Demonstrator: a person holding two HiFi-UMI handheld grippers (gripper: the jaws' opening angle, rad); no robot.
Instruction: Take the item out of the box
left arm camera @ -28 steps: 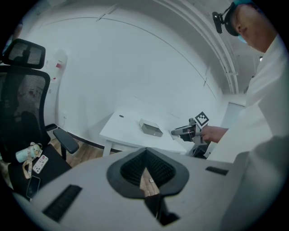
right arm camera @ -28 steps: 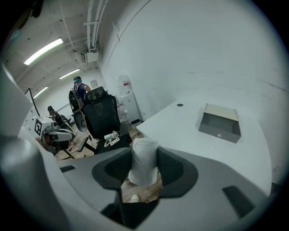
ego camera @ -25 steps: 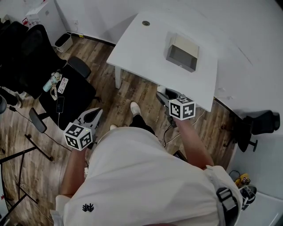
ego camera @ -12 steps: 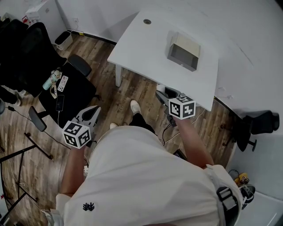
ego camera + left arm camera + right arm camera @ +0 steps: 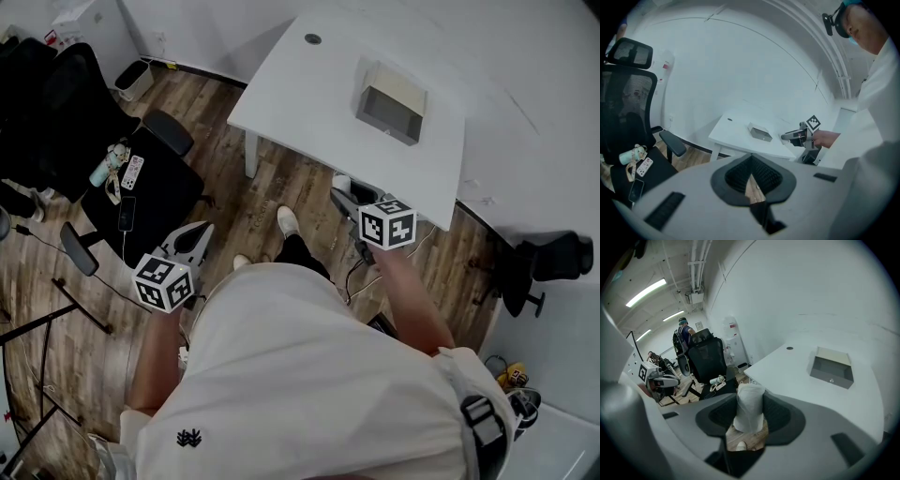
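Note:
A grey open box [image 5: 392, 103] stands on the white table [image 5: 309, 94], with its open side toward me; I also see the box [image 5: 831, 367] in the right gripper view, and its inside looks bare. My right gripper [image 5: 337, 197] hangs just off the table's near edge, shut on a white wrapped item [image 5: 749, 404] that stands upright between the pads. My left gripper [image 5: 204, 228] is low at my left side, over the wooden floor and far from the table. Its tips meet, with nothing between them [image 5: 751, 161].
A black office chair [image 5: 141, 178] to the left carries a phone, a remote and a bottle. Another dark chair [image 5: 544, 262] stands right of the table. A small bin [image 5: 136, 86] sits by the wall. Cables run over the floor under the table's edge. A person [image 5: 684, 333] stands far off.
Both grippers keep nearly the same places. The head view has shifted slightly toward the table. The right gripper's hold on the white item is unchanged.

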